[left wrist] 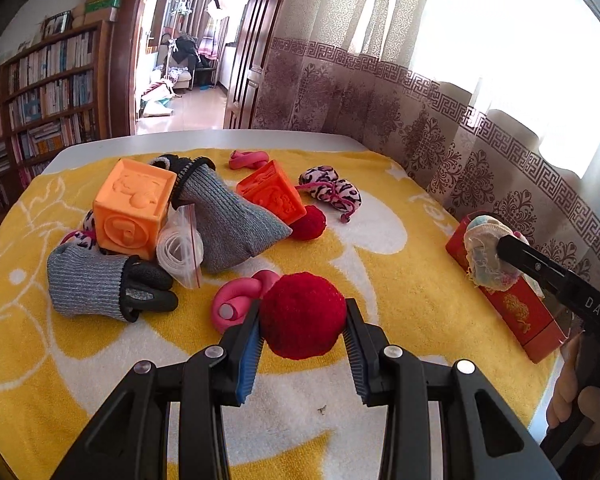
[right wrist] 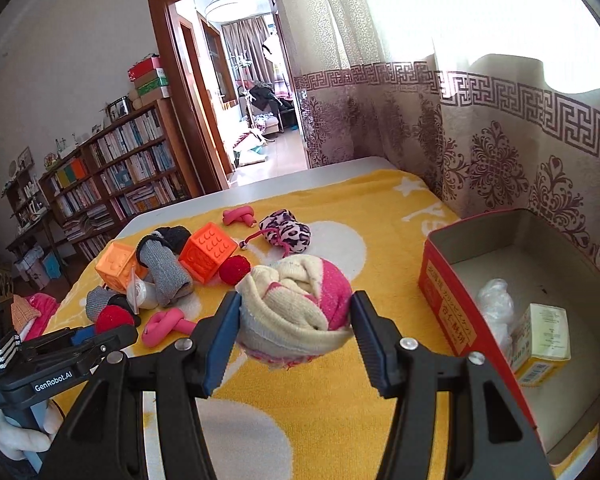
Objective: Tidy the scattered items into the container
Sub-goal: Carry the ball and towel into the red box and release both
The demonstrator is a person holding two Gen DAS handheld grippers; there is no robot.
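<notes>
Two grips full, clutter beside.
My left gripper (left wrist: 302,332) pinches a red pompom (left wrist: 302,316); my right gripper (right wrist: 296,320) clamps a rolled sock (right wrist: 296,308); pink foam curler (left wrist: 240,296) just beside; red box (right wrist: 452,320) near.

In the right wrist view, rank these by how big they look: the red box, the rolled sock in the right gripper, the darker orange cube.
1. Red box, largest, though cut off by the frame edge.
2. Rolled sock, enlarged by nearness to the camera.
3. Darker orange cube, smallest, but farther off, so true sizes stay unsure.
</notes>
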